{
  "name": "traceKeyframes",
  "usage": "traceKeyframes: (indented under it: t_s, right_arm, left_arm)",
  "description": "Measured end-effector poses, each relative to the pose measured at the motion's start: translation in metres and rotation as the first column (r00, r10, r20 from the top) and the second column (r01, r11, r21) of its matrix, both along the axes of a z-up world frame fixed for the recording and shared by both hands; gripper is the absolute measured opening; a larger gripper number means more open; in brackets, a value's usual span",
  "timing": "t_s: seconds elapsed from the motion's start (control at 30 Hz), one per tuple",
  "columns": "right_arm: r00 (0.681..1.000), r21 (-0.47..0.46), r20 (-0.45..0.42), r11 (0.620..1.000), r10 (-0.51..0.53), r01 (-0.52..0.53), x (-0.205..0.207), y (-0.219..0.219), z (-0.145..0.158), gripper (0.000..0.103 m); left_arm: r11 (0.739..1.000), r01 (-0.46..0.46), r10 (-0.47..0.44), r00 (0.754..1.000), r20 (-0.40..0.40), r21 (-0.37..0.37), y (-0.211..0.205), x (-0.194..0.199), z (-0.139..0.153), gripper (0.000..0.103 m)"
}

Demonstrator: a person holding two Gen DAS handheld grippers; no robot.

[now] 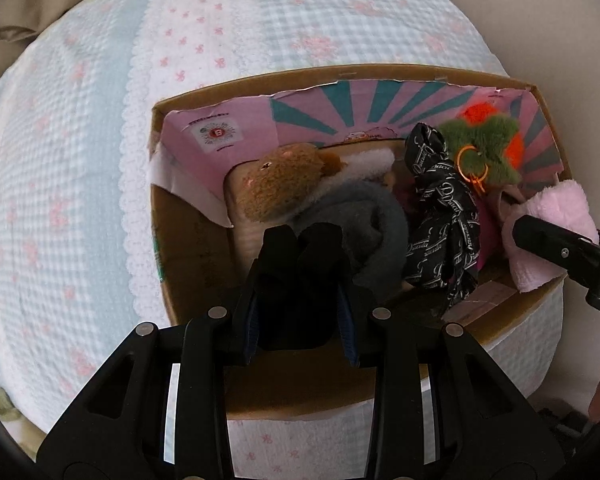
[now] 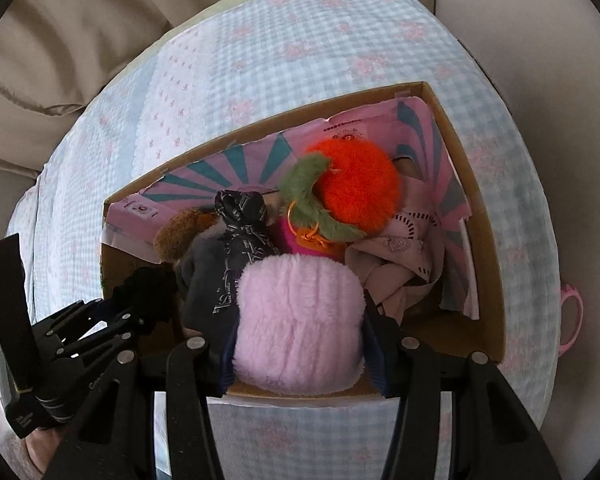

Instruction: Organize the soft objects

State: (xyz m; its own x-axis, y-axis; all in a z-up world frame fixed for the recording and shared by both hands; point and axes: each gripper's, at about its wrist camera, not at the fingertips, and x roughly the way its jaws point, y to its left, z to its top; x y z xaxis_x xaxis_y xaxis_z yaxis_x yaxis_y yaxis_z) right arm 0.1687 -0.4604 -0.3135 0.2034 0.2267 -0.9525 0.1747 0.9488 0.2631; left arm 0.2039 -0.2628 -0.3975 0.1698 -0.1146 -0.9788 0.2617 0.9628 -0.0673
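Checked blue-and-pink bedspread [image 1: 80, 160] under an open cardboard box [image 1: 188, 240], left gripper [image 1: 302, 236] clamped on a black soft item [image 1: 300, 280] above the box, right gripper [image 2: 300, 300] squeezing a fluffy pink roll [image 2: 298, 320] over it, brown plush [image 1: 280, 180] and orange plush fruit [image 2: 356, 180] inside

1. Cardboard box [image 2: 496, 280] stands open on the bed, lined with pink and teal paper
2. Pink fluffy roll [image 2: 300, 324] sits clamped between two gripper fingers at the box's near edge, above the rim
3. Black soft item [image 1: 300, 280], dark and shapeless, is pinched between the other gripper's fingers over the box's near side
4. Inside lie a brown plush animal [image 1: 276, 180], a grey fleece [image 1: 364, 216], a black printed cloth [image 1: 444, 216] and an orange plush fruit [image 2: 356, 188] with green leaves
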Motion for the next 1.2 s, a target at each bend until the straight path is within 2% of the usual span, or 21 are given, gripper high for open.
traceKeyframes:
  t_s: [0.07, 0.1, 0.13, 0.2, 0.23, 0.3, 0.4, 0.73, 0.83, 1.07, 1.2]
  right_arm:
    - [1.0, 0.006, -0.003, 1.0, 0.008, -0.008, 0.003, 0.0, -0.002, 0.06]
    - [1.0, 0.01, -0.004, 1.0, 0.013, -0.013, 0.004, -0.001, -0.002, 0.073]
    - [1.0, 0.014, -0.003, 1.0, 0.019, -0.019, 0.004, 0.0, -0.002, 0.09]
    - [1.0, 0.005, 0.001, 1.0, 0.029, -0.029, 0.005, 0.001, 0.0, 0.103]
    - [1.0, -0.019, 0.001, 0.999, 0.029, -0.029, 0.005, 0.0, 0.002, 0.103]
    - [1.0, -0.045, 0.005, 0.999, 0.027, -0.027, 0.004, -0.002, 0.004, 0.103]
    - [1.0, -0.047, 0.003, 0.999, 0.027, -0.026, 0.005, -0.003, 0.006, 0.103]
    - [0.999, -0.057, 0.049, 0.998, 0.016, -0.013, 0.001, 0.002, 0.032, 0.103]
    - [0.997, -0.066, 0.076, 0.998, 0.007, -0.002, -0.003, 0.007, 0.049, 0.103]
    - [0.982, -0.075, 0.188, 0.997, -0.014, 0.029, -0.019, 0.028, 0.118, 0.103]
    - [0.961, -0.084, 0.276, 0.996, 0.01, 0.013, -0.032, 0.054, 0.173, 0.103]
  left_arm:
    - [1.0, 0.005, -0.005, 1.0, -0.006, -0.011, -0.003, 0.002, 0.001, 0.049]
    - [1.0, 0.009, -0.01, 1.0, -0.014, -0.017, -0.005, 0.003, 0.002, 0.084]
    - [1.0, 0.012, -0.012, 1.0, -0.016, -0.013, -0.007, 0.003, 0.003, 0.103]
    - [1.0, 0.025, -0.024, 0.999, 0.026, -0.008, -0.008, 0.0, 0.011, 0.103]
    - [0.999, 0.031, -0.03, 0.999, 0.045, -0.008, -0.009, -0.002, 0.014, 0.103]
    - [0.999, 0.051, -0.051, 0.998, 0.033, 0.008, -0.012, -0.004, 0.015, 0.103]
    - [0.999, 0.053, -0.053, 0.998, 0.035, 0.012, -0.012, -0.006, 0.017, 0.103]
    - [0.999, -0.002, 0.004, 0.999, 0.051, -0.037, 0.009, -0.012, 0.04, 0.103]
    - [0.998, -0.018, 0.021, 0.998, 0.058, -0.067, 0.015, -0.016, 0.052, 0.103]
    - [0.993, -0.023, 0.04, 0.989, 0.144, -0.12, 0.044, -0.031, 0.118, 0.103]
    - [0.988, -0.037, 0.072, 0.969, 0.236, -0.148, 0.079, -0.045, 0.178, 0.103]
